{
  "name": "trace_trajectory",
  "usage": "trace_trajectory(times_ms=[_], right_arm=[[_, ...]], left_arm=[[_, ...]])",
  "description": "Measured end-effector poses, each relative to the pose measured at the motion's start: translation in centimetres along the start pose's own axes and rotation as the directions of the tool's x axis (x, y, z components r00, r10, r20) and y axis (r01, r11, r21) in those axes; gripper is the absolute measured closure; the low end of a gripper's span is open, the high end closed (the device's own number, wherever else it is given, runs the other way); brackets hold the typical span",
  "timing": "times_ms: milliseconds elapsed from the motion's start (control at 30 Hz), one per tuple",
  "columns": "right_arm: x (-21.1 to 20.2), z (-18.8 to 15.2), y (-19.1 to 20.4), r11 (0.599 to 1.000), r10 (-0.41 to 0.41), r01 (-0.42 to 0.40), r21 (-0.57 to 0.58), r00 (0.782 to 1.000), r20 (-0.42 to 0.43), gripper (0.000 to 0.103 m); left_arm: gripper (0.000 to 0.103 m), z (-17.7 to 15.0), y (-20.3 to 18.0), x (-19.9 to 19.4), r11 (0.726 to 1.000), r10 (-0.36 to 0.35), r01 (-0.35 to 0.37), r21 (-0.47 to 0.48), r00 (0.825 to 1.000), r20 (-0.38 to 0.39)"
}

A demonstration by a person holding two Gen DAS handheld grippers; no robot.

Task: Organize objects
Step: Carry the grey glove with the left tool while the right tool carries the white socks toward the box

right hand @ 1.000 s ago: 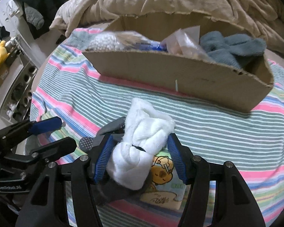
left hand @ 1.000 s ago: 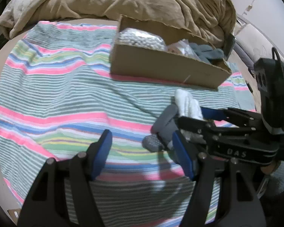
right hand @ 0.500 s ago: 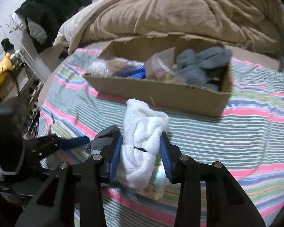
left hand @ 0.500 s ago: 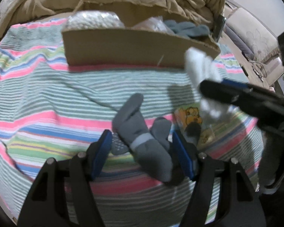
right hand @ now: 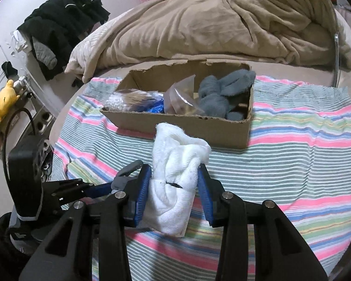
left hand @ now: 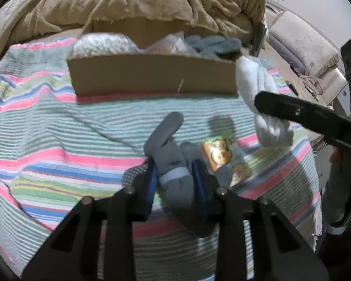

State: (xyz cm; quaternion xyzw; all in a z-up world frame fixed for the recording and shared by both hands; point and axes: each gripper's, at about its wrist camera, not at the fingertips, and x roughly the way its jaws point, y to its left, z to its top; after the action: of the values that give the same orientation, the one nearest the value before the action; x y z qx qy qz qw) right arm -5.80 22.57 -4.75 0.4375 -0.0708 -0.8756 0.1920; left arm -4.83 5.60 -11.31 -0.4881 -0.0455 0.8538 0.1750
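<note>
On the bed, atop the striped towel (right hand: 304, 159), both tools are loaded. The left tool (left hand: 175, 178) is clamped on a grey sock pair (left hand: 173, 164), pads pinching its banded middle, with the toe end sticking up and forward and the bulk sagging below the fingers; whether it is touching the towel or lifted just clear, cannot tell. The right tool (right hand: 174, 187) is clamped on a rolled white sock bundle (right hand: 175, 178), held off the towel, in front of the cardboard box (right hand: 199, 128) and near its front wall. The box sits toward the far side of the towel by the tan blanket (right hand: 210, 23), already holding a blue-grey sock bundle (right hand: 222, 93), a clear plastic bag (right hand: 182, 96) and a white beaded bag (left hand: 100, 44). A cartoon-print packet (left hand: 224, 161) lies flat on the towel just beside the grey socks.

Handling: both bundles likely light, soft and squashy, no breakage risk; they deform and can slip or unroll, so a mid-bundle grip across the thickest fold looks best, as both have now. Dangling ends may snag the box rim.

Pose: left tool low, pointing forward at the box; right tool higher, angled down toward the box front, crossing the left view from the right side
</note>
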Motion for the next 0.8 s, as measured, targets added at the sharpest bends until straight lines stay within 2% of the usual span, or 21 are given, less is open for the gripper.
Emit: trace_trajectory(times_ms=[333, 800], right_arm=[[-1.8, 0.9, 0.5, 1.0, -0.011, 0.012, -0.012, 0.999, 0.041, 0.061], [-2.6, 3.8, 0.6, 0.999, -0.028, 0.032, -0.039, 0.995, 0.099, 0.061]], left_arm=[[0.072, 1.9, 0.5, -4.1, 1.0, -0.016, 0.016, 0.001, 0.994, 0.106], [0.072, 5.8, 0.6, -6.1, 0.999, -0.021, 0.016, 0.027, 0.98, 0.199]])
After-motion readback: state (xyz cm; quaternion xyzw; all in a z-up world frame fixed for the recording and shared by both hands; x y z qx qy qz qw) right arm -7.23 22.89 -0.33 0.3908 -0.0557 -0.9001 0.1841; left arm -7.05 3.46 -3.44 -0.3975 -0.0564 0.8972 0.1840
